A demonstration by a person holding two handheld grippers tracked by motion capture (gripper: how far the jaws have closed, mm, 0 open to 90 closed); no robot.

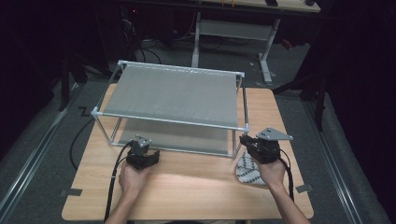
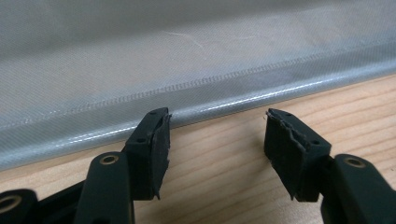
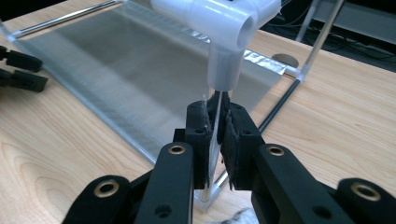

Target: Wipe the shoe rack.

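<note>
Now, line by line:
Rack: a two-tier shelf rack with a thin metal frame and grey mesh fabric shelves stands on the far half of the wooden table.
Right gripper: the right gripper is at the rack's near right corner, jaws closed on the upright corner post, pads pressing it from both sides just below the white plastic corner joint.
Left gripper: the left gripper sits at the near left of the rack, jaws standing wide apart with nothing between them, tips just short of the lower shelf's front rail.
Lower shelf: its grey mesh lies just above the tabletop, stitched along the front edge.
Cloth: a patterned black-and-white cloth lies on the table near the right hand, just beside the rack's near right foot.
</note>
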